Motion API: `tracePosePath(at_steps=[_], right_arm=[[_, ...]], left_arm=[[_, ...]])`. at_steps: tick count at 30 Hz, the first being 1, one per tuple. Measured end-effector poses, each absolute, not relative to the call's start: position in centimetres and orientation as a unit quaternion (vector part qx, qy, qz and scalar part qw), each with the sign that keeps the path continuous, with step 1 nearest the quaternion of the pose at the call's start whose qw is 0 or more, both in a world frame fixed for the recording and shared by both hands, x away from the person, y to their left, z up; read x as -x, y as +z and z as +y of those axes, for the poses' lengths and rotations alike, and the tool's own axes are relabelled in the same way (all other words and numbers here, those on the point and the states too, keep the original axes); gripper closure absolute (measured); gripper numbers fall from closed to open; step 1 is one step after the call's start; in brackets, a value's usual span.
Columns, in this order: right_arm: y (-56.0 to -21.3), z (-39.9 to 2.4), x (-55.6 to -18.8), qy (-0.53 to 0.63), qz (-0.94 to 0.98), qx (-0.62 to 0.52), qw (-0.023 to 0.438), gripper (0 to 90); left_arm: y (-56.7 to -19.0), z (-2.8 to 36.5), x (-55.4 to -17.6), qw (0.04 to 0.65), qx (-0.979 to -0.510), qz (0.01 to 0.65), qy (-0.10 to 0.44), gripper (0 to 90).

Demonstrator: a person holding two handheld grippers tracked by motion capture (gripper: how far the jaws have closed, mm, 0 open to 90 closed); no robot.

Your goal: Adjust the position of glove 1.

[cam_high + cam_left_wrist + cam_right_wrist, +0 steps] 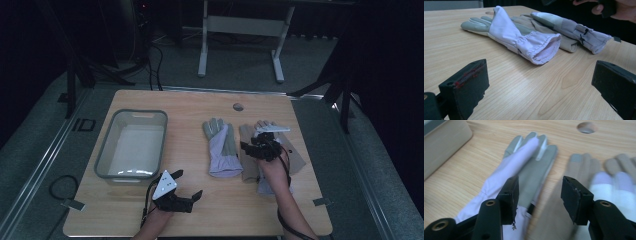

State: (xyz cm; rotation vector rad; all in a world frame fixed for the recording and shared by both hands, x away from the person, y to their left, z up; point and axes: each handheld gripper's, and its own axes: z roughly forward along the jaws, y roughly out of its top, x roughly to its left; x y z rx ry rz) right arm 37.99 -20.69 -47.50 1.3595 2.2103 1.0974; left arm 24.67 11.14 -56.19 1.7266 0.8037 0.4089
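A grey-and-lavender work glove (220,147) lies flat at the table's middle, cuff toward me. To its right, a tan glove (248,160) lies with another grey-and-lavender glove (265,185) on top of it. My right gripper (252,145) hovers over that pair. In the right gripper view its jaws (540,192) stand apart with nothing between them, above the first glove (529,157) and the tan one (584,165). My left gripper (189,183) rests low near the front edge and is open wide (539,75), facing the glove cuff (541,47).
A grey plastic tub (131,176) stands on the left part of the table with nothing in it. A round cable hole (238,106) sits near the far edge. Bare wood (225,210) lies between my hands at the front.
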Motion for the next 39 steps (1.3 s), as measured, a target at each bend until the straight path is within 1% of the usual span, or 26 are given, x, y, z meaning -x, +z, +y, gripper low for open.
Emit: tracePosePath(at_steps=[2, 4, 8, 12, 15, 16, 19, 29, 34, 39], right_arm=[[-47.4, -21.1, -37.9, 0.386, 0.774, -0.476, 0.159, 48.7], [-47.2, -22.5, -37.5, 0.384, 0.774, -0.477, 0.16, 49.6], [-47.2, -24.0, -36.9, 0.378, 0.775, -0.478, 0.168, 50.8], [-47.3, -25.6, -36.4, 0.374, 0.776, -0.478, 0.169, 50.9], [-47.3, -25.9, -36.3, 0.376, 0.776, -0.478, 0.167, 50.8], [-47.4, -27.0, -35.7, 0.377, 0.774, -0.479, 0.168, 50.9], [-47.6, -27.7, -35.3, 0.374, 0.774, -0.482, 0.171, 51.1], [-49.5, -30.5, -33.9, 0.355, 0.775, -0.495, 0.169, 52.1], [-51.0, -30.8, -34.4, 0.347, 0.778, -0.498, 0.162, 52.7], [-52.4, -30.7, -35.4, 0.334, 0.789, -0.493, 0.152, 50.5]], left_arm=[[-56.2, 11.1, -24.7, 0.562, -0.733, 0.342, 0.174, 1.0], [-56.2, 11.1, -24.7, 0.563, -0.733, 0.342, 0.173, 1.0], [-56.2, 11.1, -24.7, 0.562, -0.733, 0.342, 0.173, 1.0], [-56.2, 11.1, -24.7, 0.562, -0.733, 0.342, 0.172, 1.0], [-56.2, 11.1, -24.7, 0.563, -0.732, 0.343, 0.172, 1.0], [-56.2, 11.1, -24.7, 0.562, -0.733, 0.342, 0.172, 1.0], [-56.2, 11.2, -24.7, 0.562, -0.733, 0.342, 0.172, 1.0], [-56.2, 11.1, -24.7, 0.56, -0.735, 0.341, 0.175, 1.0], [-56.2, 11.1, -24.7, 0.56, -0.734, 0.342, 0.174, 1.0], [-56.2, 11.1, -24.7, 0.56, -0.734, 0.342, 0.173, 1.0]])
